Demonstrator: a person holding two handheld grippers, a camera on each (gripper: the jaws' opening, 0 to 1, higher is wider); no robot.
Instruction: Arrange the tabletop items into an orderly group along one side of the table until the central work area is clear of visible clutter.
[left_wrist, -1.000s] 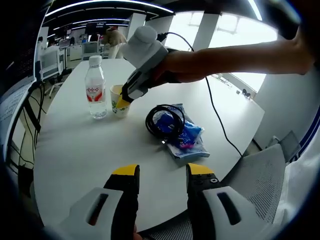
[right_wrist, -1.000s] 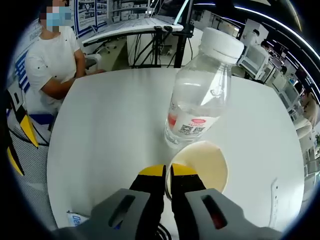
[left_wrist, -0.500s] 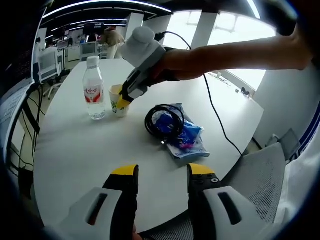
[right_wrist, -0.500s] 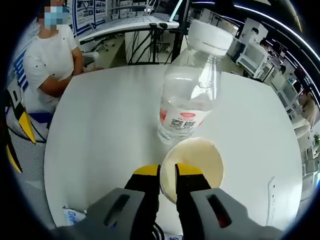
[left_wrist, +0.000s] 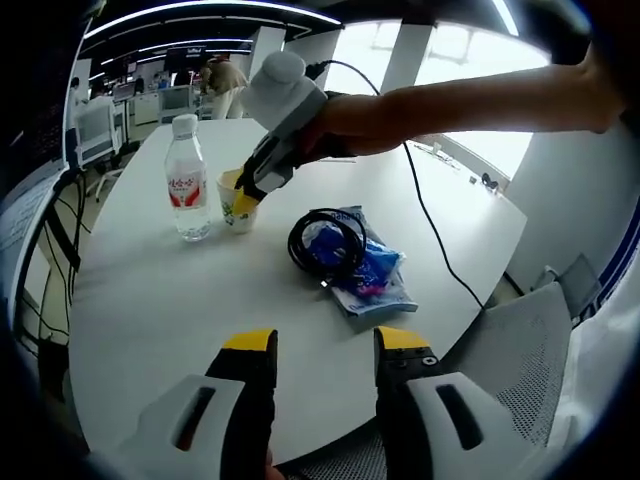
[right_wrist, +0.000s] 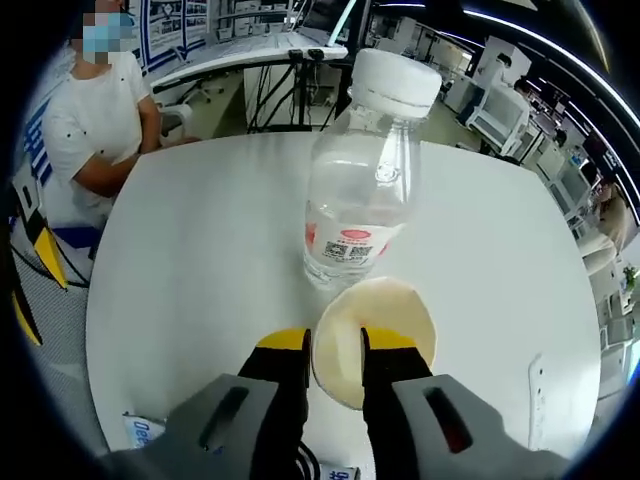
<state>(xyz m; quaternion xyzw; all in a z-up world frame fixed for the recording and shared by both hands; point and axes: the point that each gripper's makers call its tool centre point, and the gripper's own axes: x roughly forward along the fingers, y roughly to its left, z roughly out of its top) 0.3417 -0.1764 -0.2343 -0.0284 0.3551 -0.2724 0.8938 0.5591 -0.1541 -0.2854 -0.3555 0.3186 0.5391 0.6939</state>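
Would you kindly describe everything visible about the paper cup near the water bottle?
The paper cup is small and cream-coloured, open-topped, with a faint printed pattern on its outer wall in the left gripper view. It looks empty. The right gripper has its yellow-tipped jaws astride the near rim, one inside and one outside. The cup appears tilted toward that gripper, though whether it is off the white table cannot be told. It sits right beside the clear water bottle; contact between them is unclear.

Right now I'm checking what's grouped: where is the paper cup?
In the left gripper view the paper cup stands far left on the table, beside the water bottle, its rim between the right gripper jaws.
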